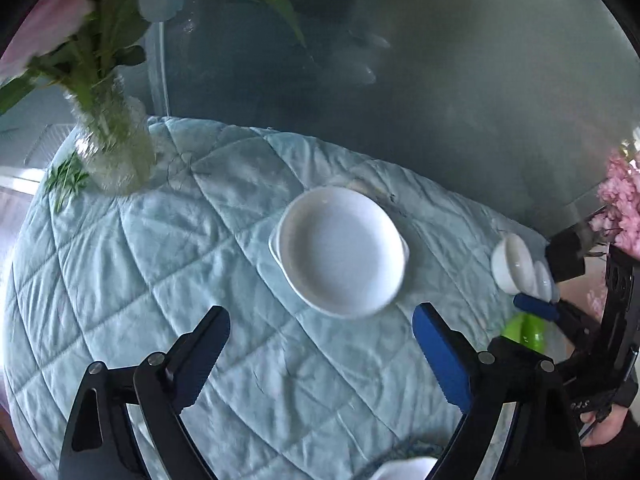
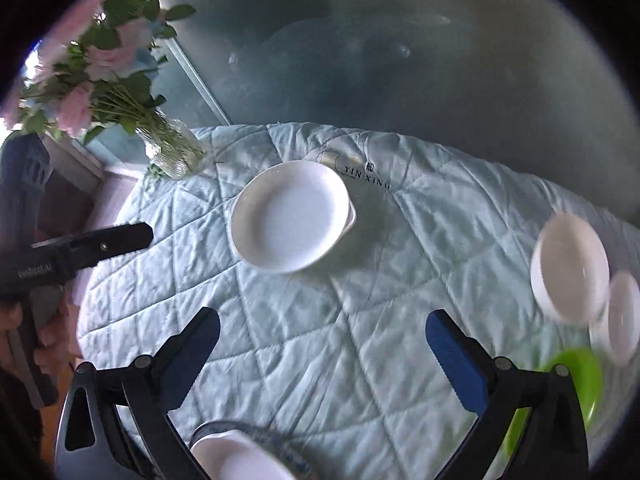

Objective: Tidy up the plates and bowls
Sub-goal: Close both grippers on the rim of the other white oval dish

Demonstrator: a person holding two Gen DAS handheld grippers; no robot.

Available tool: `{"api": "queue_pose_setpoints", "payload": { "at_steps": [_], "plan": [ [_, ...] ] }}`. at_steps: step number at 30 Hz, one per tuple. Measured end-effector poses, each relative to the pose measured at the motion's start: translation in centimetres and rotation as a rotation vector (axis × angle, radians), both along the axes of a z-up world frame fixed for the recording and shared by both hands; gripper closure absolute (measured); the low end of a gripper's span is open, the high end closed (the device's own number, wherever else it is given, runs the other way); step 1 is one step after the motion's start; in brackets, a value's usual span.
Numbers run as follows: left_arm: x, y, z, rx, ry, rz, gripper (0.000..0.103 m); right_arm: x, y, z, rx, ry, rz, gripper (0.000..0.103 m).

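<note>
While both tools hang above a tabletop (image 1: 140,264) covered in a pale blue quilted cloth, each points steeply down with nothing between its fingers. The left tool (image 1: 320,356) has its jaws spread wide, one blue-padded finger on the right of its view and a dark one on the left. The right tool (image 2: 322,354) is spread just as wide.

A white plate (image 1: 340,250) lies near the middle of the cloth, resting on another white dish whose edge peeks out beneath it. Toward the right edge sits a white bowl (image 2: 570,266), with a second white bowl (image 2: 620,318) just beside it, the two appearing to touch. A green plate (image 2: 576,376) lies in front of them, partly hidden behind the right tool's blue finger. Another white dish (image 2: 236,458) shows at the bottom of both views, below the tools.

A glass vase (image 2: 172,148) of pink flowers stands at the far left corner. Pink blossoms (image 1: 622,204) appear at the right edge of the left view. The scene is blurred in places.
</note>
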State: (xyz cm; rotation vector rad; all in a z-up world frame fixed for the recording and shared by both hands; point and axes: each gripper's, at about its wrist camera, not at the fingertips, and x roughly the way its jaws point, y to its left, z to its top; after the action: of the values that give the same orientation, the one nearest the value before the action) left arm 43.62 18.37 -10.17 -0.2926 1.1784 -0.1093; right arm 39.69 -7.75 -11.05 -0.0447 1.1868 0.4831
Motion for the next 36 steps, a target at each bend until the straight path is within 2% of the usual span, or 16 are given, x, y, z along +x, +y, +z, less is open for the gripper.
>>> {"api": "queue_pose_setpoints", "payload": {
  "at_steps": [2, 5, 8, 11, 14, 15, 16, 17, 19, 20, 21, 22, 24, 26, 32, 36],
  "plan": [
    [2.4, 0.4, -1.5, 0.04, 0.031, -0.007, 0.011, 2.2, 1.1, -1.0, -0.033, 0.002, 0.017, 0.001],
    [4.7, 1.1, -4.2, 0.039, 0.081, -0.001, 0.011, 5.5, 2.1, -2.6, -0.021, 0.048, -0.001, 0.001],
    [6.2, 1.3, -6.7, 0.026, 0.122, -0.012, 0.025, 7.9, 3.0, -4.3, -0.036, 0.055, -0.017, 0.001],
    [7.4, 1.1, -8.5, 0.032, 0.142, -0.031, 0.03, 9.8, 3.6, -6.4, -0.021, 0.092, -0.029, 0.004],
    [8.3, 0.5, -9.5, 0.067, 0.133, -0.054, 0.042, 10.9, 3.7, -8.1, -0.034, 0.115, -0.069, 0.017],
    [8.4, 0.3, -9.8, 0.073, 0.127, -0.06, 0.046, 11.4, 3.6, -8.5, -0.03, 0.125, -0.079, 0.026],
    [8.6, 0.2, -10.0, 0.078, 0.125, -0.061, 0.047, 11.5, 3.7, -8.9, -0.024, 0.139, -0.082, 0.033],
    [8.8, 0.1, -10.2, 0.08, 0.125, -0.062, 0.048, 11.7, 3.9, -9.4, -0.015, 0.153, -0.081, 0.036],
    [9.3, 0.0, -10.9, 0.085, 0.13, -0.061, 0.052, 11.8, 4.4, -9.9, -0.017, 0.155, -0.072, 0.05],
    [9.5, 0.0, -11.3, 0.084, 0.139, -0.064, 0.057, 12.0, 4.7, -10.1, -0.025, 0.16, -0.066, 0.054],
    [9.7, -0.1, -11.7, 0.08, 0.15, -0.068, 0.064, 12.0, 4.9, -10.4, -0.028, 0.172, -0.063, 0.063],
    [9.8, -0.2, -12.1, 0.077, 0.158, -0.07, 0.068, 12.0, 5.0, -10.7, -0.026, 0.185, -0.067, 0.067],
    [10.0, -0.3, -12.4, 0.088, 0.144, -0.074, 0.079, 12.1, 5.2, -10.9, -0.031, 0.192, -0.086, 0.07],
    [10.2, -0.4, -12.6, 0.057, 0.147, -0.079, 0.085, 12.1, 5.3, -11.0, -0.057, 0.194, -0.096, 0.082],
    [10.6, -0.6, -12.9, 0.053, 0.147, -0.081, 0.087, 11.8, 6.0, -11.0, -0.114, 0.185, -0.113, 0.083],
    [10.4, -0.5, -12.8, 0.063, 0.15, -0.086, 0.087, 12.0, 6.3, -11.1, -0.102, 0.199, -0.142, 0.084]
  ]
}}
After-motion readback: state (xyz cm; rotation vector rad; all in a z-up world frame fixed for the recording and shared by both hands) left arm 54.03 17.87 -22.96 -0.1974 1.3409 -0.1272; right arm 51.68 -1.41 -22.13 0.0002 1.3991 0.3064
